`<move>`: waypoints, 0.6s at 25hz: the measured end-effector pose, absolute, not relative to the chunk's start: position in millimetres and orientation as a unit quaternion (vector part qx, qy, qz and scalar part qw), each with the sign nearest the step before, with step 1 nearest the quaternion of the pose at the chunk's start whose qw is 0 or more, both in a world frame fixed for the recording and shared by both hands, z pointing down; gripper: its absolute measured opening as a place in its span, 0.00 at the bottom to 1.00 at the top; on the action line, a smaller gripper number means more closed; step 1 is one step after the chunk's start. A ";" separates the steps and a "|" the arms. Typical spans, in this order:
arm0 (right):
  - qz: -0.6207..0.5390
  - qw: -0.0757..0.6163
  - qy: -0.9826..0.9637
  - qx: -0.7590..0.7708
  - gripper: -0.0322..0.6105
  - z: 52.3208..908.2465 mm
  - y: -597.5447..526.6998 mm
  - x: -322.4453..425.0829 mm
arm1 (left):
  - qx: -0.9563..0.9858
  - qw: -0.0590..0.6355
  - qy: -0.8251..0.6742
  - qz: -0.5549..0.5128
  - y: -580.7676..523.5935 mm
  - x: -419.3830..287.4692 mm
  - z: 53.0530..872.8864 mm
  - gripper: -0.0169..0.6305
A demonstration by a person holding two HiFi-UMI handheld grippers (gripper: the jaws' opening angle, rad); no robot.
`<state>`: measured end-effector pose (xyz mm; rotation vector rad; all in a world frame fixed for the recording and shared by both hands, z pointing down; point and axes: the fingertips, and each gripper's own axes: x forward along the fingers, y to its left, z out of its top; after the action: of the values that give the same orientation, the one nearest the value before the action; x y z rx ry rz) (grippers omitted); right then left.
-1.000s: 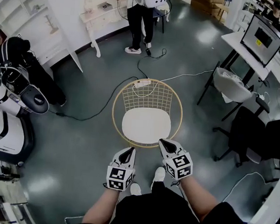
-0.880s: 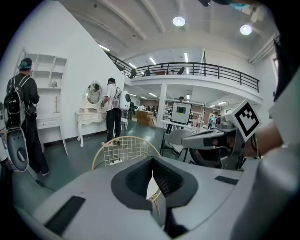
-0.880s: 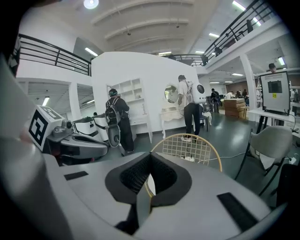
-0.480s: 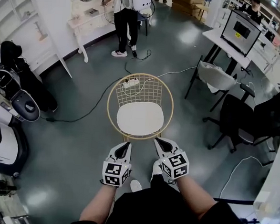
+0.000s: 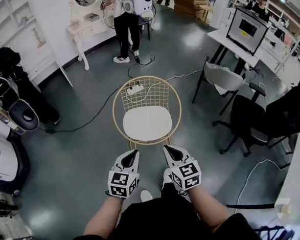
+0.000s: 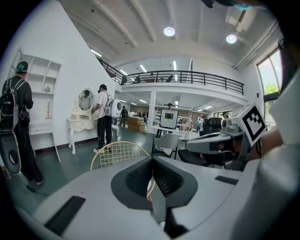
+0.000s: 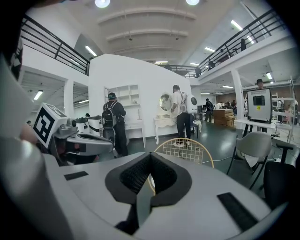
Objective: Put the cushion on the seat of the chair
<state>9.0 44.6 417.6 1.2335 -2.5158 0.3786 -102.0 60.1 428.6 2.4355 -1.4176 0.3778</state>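
A white cushion (image 5: 146, 123) lies on the seat of a round gold wire chair (image 5: 166, 93) in the middle of the head view. My left gripper (image 5: 133, 153) is shut and empty, just short of the chair's near rim. My right gripper (image 5: 166, 149) is shut too, beside it and nearer the rim, holding nothing. In the left gripper view the chair's wire back (image 6: 120, 153) rises over the shut left gripper (image 6: 152, 165). The right gripper view shows the wire back (image 7: 186, 149) beyond the shut right gripper (image 7: 150, 160).
A power strip (image 5: 135, 88) and cables trail on the floor behind the chair. A grey chair (image 5: 222, 77) and a black office chair (image 5: 252, 121) stand at the right by a desk with a monitor (image 5: 246, 29). A person (image 5: 124, 17) stands at a white dressing table (image 5: 88, 23). White machines (image 5: 3, 132) line the left.
Both grippers drew back toward me from the chair's front rim, still shut. The chair and cushion now sit farther away in the head view.
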 end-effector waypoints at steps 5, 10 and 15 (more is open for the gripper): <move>0.133 0.157 -0.878 0.433 0.07 418.8 60.0 -3.4 | 0.850 0.148 -0.488 0.133 71.9 -113.4 429.6 0.05; 0.134 0.157 -0.876 0.437 0.07 420.2 65.2 -6.7 | 0.852 0.146 -0.484 0.132 74.1 -115.7 428.9 0.05; 0.134 0.155 -0.873 0.442 0.07 421.8 64.5 -7.2 | 0.855 0.144 -0.480 0.134 74.3 -116.0 430.2 0.05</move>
<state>-7.2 64.5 421.8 1.2646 -2.5019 0.3842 -116.0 74.3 430.2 2.4641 -1.3839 0.3856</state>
